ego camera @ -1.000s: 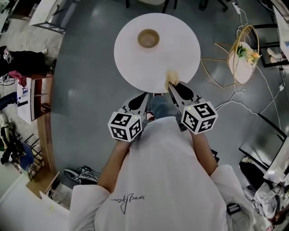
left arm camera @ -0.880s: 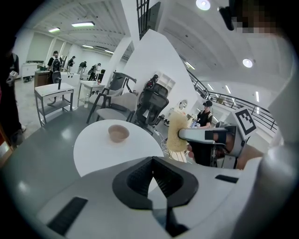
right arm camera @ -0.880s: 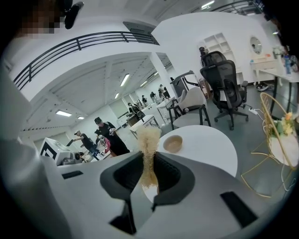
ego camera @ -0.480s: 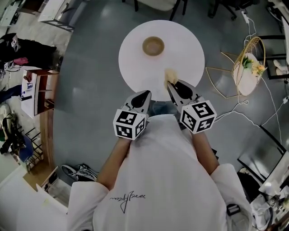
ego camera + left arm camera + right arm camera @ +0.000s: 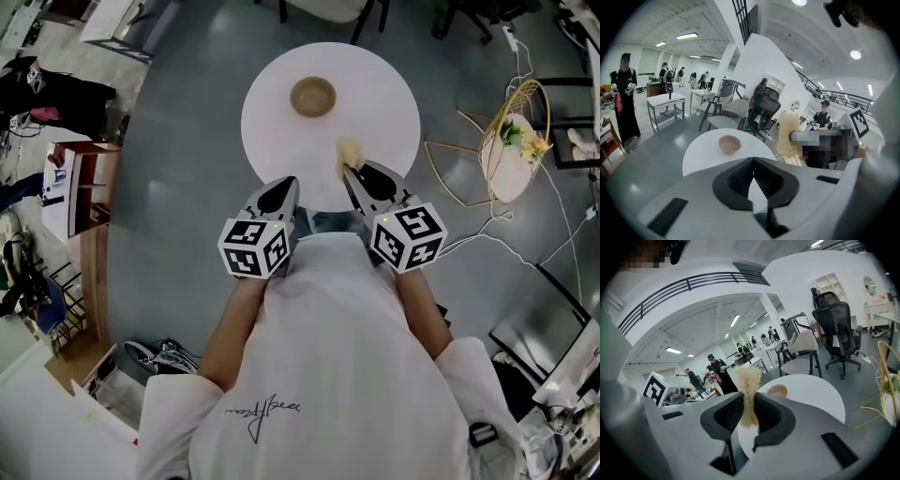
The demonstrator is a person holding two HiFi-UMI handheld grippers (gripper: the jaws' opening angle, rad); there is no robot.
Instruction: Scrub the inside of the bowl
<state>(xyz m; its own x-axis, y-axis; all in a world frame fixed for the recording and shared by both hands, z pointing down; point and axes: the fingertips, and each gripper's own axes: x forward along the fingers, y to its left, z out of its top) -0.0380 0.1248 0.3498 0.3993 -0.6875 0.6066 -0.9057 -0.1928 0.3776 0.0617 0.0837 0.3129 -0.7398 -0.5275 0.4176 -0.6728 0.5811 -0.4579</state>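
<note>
A small tan bowl stands upright on the far half of a round white table. My right gripper is shut on a beige scrubbing sponge, which hovers over the table's near right part, short of the bowl. In the right gripper view the sponge sticks up between the jaws, with the bowl just behind it. My left gripper is shut and holds nothing, its tips over the table's near edge. The left gripper view shows the bowl ahead and the sponge off to the right.
A gold wire basket stand and loose cables lie on the floor to the right. A wooden shelf stands at the left. Office chairs and several people are beyond the table.
Both grippers have moved forward over the table. The sponge is now nearer the bowl, and the left gripper's tips have crossed the near edge. Both jaws stayed shut.
</note>
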